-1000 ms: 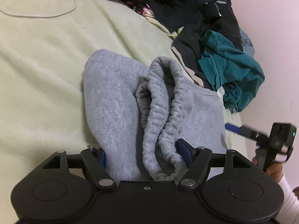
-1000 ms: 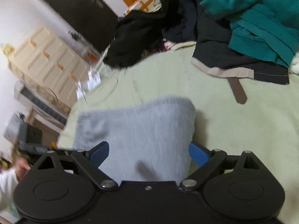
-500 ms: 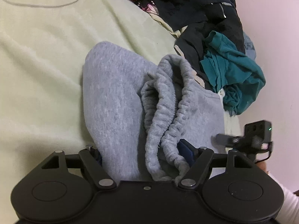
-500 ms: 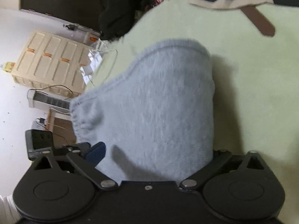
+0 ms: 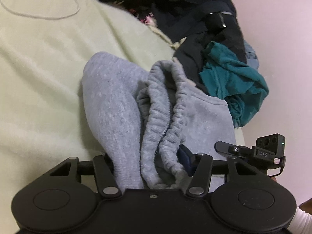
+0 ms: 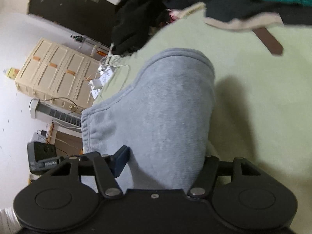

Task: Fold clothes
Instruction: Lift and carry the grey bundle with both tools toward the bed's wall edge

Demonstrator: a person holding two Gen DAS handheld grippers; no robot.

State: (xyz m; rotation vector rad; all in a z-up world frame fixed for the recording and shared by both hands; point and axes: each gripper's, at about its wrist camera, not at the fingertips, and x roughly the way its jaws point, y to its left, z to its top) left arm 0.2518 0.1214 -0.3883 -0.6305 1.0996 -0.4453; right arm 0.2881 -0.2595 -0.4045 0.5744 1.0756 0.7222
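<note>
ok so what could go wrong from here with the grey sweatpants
1. The left hand-held gripper is closing on bunched waistband layers; it may catch only some, skewing the fold.
2. The right hand-held gripper is closing on thick sweatpants; the fabric could slip out.
3. The clothes pile sits close and could snag.

Wall: pale pink [image 5: 282, 62] — to the right of the left tongs
Bed cover: pale green [image 5: 39, 74], spread ahead of both tongs
Drawers: cream plastic unit [image 6: 56, 74], far left of the right tongs
Heater: white [image 6: 56, 113], just below the drawers
Door: dark [image 6: 68, 5] — upper left
</note>
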